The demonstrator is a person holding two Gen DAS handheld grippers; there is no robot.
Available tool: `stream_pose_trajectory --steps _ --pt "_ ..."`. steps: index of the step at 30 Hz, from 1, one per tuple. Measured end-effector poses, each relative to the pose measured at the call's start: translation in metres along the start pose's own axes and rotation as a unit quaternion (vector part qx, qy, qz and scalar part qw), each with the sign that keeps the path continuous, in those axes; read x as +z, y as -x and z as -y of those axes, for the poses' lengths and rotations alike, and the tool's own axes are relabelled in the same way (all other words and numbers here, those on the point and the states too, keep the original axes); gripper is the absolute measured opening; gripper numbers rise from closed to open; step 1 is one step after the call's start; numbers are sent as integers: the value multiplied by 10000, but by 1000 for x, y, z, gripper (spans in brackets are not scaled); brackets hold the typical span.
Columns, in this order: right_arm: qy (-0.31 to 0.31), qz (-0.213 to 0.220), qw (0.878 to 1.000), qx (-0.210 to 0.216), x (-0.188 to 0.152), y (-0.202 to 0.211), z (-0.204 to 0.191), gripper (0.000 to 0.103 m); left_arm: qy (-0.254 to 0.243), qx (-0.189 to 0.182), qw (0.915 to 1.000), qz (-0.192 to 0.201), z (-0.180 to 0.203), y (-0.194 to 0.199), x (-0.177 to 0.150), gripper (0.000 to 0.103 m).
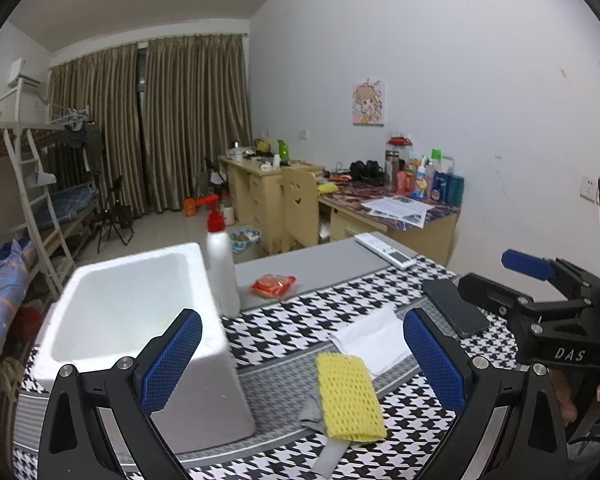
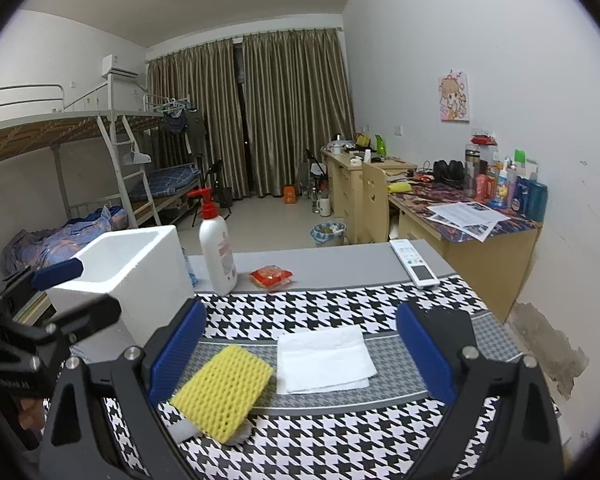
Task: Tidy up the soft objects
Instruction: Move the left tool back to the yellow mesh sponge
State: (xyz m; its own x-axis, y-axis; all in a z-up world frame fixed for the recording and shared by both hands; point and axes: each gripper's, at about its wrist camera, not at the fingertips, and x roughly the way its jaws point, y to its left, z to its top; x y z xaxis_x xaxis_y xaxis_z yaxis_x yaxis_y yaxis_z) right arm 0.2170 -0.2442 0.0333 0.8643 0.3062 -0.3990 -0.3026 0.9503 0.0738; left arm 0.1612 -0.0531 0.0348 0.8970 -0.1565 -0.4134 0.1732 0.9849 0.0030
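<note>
The houndstooth tablecloth [image 2: 340,304] holds all items. My left gripper [image 1: 300,360] and right gripper [image 2: 300,352] are spread wide and empty. The yellow sponge [image 2: 224,392] and white cloth [image 2: 324,356] lie unsorted beside the empty foam box [image 1: 132,308]; nothing is stowed yet.

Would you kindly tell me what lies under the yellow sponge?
A grey cloth pokes out beneath the yellow sponge, on the houndstooth tablecloth. Its covered part is hidden.
</note>
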Motion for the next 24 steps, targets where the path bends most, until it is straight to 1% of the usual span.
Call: stream_pose_trajectory --steps 13,21,24 --pt "-37 -187 9998 -43 -9 -11 13 98 -64 -172 9993 -332 19 -25 -19 101" --pt "-14 -277 9996 -72 -13 -18 19 98 -21 -154 9984 -535 22 -42 -28 101" --pt "-43 -374 9993 -77 -15 -25 22 98 -29 -170 9980 -606 24 -47 -31 100"
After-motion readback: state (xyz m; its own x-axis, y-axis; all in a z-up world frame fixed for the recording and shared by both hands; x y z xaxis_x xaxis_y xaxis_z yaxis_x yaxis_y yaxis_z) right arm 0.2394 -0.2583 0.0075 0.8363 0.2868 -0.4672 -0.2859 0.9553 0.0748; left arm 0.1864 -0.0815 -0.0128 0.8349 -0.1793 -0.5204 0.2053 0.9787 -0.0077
